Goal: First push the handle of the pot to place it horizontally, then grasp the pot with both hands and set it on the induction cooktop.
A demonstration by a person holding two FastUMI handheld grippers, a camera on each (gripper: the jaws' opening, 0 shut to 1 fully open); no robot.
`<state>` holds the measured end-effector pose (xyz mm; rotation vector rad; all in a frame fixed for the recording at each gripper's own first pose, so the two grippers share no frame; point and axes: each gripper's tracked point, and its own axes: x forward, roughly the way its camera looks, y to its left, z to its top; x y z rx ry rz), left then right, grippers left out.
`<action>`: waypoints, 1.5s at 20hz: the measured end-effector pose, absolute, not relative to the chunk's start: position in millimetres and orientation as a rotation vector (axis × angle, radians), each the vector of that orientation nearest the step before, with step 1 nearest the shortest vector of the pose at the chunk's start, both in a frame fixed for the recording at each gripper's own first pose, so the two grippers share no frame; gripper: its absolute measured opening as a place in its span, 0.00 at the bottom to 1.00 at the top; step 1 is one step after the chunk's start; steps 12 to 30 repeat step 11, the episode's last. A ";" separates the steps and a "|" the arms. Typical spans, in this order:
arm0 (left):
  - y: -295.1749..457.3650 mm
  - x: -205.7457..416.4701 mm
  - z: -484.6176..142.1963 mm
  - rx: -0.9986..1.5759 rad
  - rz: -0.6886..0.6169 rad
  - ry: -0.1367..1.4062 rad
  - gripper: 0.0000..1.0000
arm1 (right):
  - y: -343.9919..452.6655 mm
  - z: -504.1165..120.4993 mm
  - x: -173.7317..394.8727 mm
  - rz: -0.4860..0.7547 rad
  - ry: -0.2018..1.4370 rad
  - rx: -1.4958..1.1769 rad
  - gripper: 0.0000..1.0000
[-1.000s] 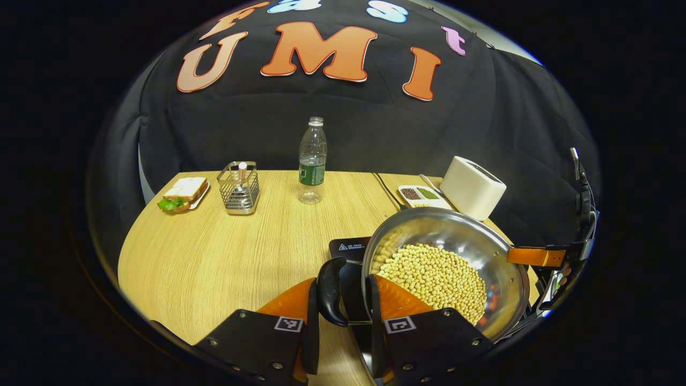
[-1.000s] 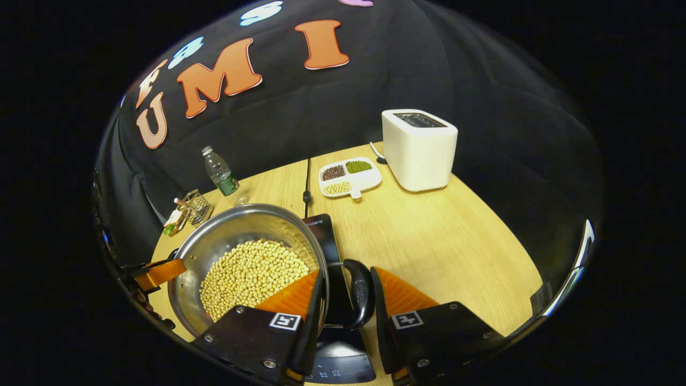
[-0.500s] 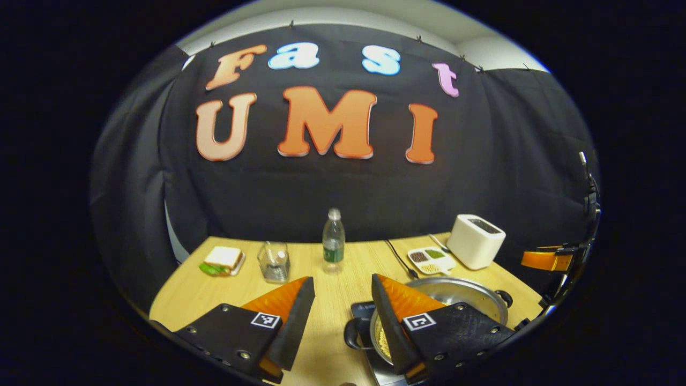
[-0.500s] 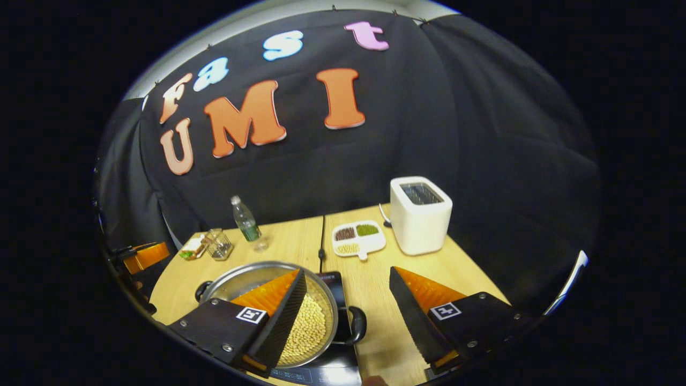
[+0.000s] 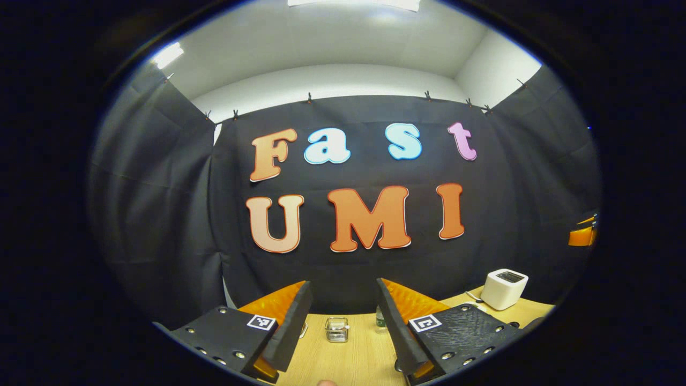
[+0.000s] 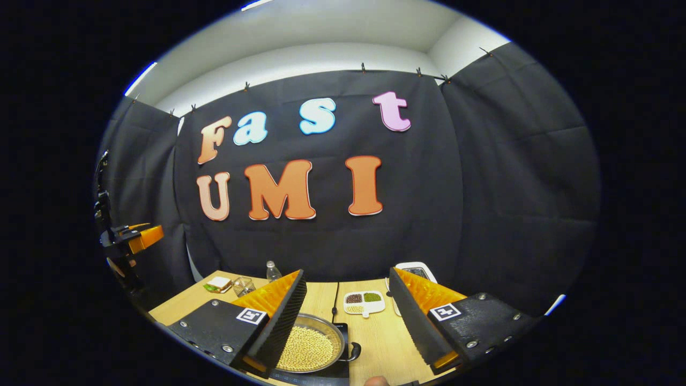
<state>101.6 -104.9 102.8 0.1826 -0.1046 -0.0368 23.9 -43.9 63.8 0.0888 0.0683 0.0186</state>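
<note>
Both my claws are up off the table, empty. My left gripper point(image 5: 340, 300) has fingers spread wide; my right gripper point(image 6: 347, 292) is spread wide too. The pot point(image 6: 311, 348) of soybeans sits on the induction cooktop point(image 6: 343, 370), on the table point(image 6: 375, 343) below my right gripper, its side handle point(image 6: 355, 351) free.

Both views high, wallward (shared table point(image 5: 353, 359) below)
</note>
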 end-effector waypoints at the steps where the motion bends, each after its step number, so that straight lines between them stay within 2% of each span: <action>1: -100.9 92.3 108.1 0.159 -0.036 -0.110 0.75 | -44.3 72.2 17.9 0.025 0.048 0.094 0.95; 4: -86.6 75.2 122.6 0.167 -0.015 -0.149 0.75 | -50.3 85.2 3.8 0.009 -0.008 0.077 0.95; 5: -90.8 70.4 122.3 0.165 -0.032 -0.148 0.75 | -51.5 90.1 0.5 0.001 -0.025 0.062 1.00; 7: -90.3 66.9 123.7 0.182 -0.025 -0.141 0.75 | -53.2 94.2 -5.3 -0.008 -0.046 0.038 1.00; 8: -89.5 65.9 122.9 0.192 -0.022 -0.137 0.75 | -50.7 94.6 -8.4 -0.005 -0.048 0.037 0.95; 30: -98.2 62.9 117.9 0.179 -0.042 -0.123 0.75 | -46.2 90.0 -11.4 0.016 -0.030 0.047 0.95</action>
